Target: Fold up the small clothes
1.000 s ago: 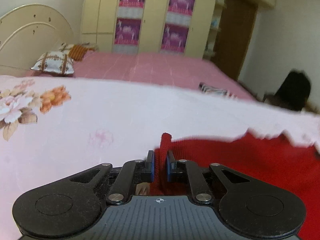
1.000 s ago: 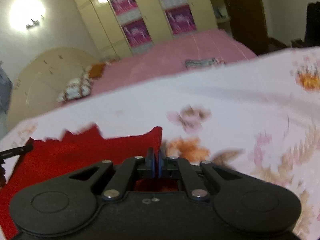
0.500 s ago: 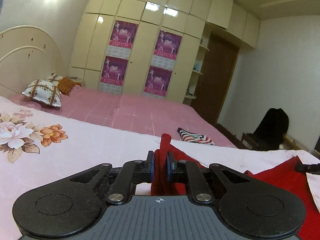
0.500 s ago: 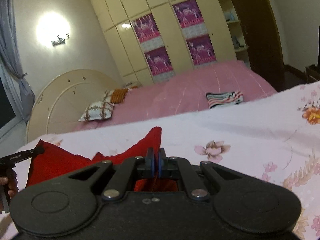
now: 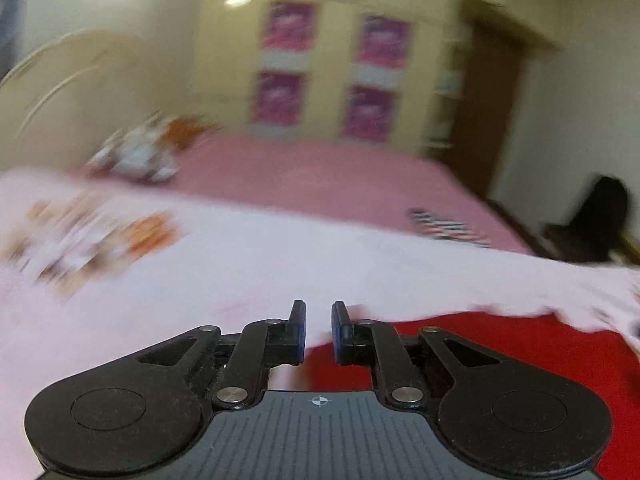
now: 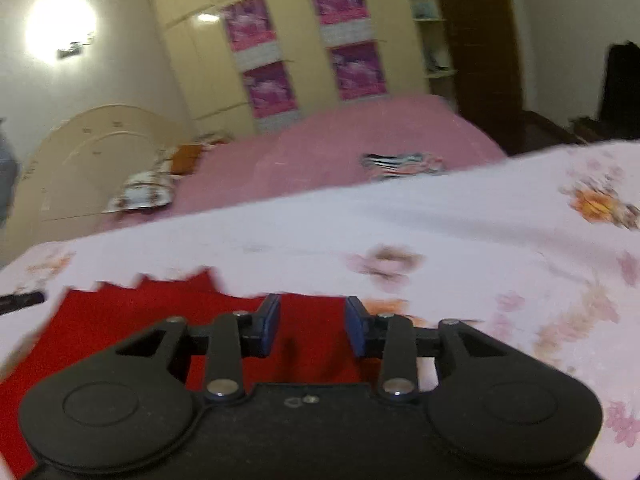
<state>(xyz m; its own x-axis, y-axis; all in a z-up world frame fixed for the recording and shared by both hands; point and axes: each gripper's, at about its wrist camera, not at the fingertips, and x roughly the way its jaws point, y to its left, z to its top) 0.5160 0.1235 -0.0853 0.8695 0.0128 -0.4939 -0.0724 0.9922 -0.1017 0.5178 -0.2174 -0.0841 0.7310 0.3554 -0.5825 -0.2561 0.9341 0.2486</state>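
Note:
A red garment (image 5: pixel 500 356) lies flat on the white floral sheet (image 5: pixel 240 260), its upper edge jagged in the blur. My left gripper (image 5: pixel 319 312) hovers over its left corner with a narrow gap between the pads and nothing in that gap. In the right wrist view the same red garment (image 6: pixel 140 320) spreads out to the left and under my right gripper (image 6: pixel 313 306). That gripper's jaws are opening, wide apart, with the cloth below them and no pad pressing on it. The left gripper's tip (image 6: pixel 22 300) shows at the far left edge.
A pink bed (image 5: pixel 320 176) lies beyond the floral sheet (image 6: pixel 440 232), with a folded striped garment (image 6: pixel 400 162) on it and pillows (image 6: pixel 144 194) at the headboard. A black bag (image 5: pixel 600 208) sits on a chair at the right, beside a dark door. Wardrobes line the back wall.
Both grippers held raised red corners half a second ago; now neither holds cloth and the garment lies flat. The right jaws have spread wide. Both views are blurred by motion.

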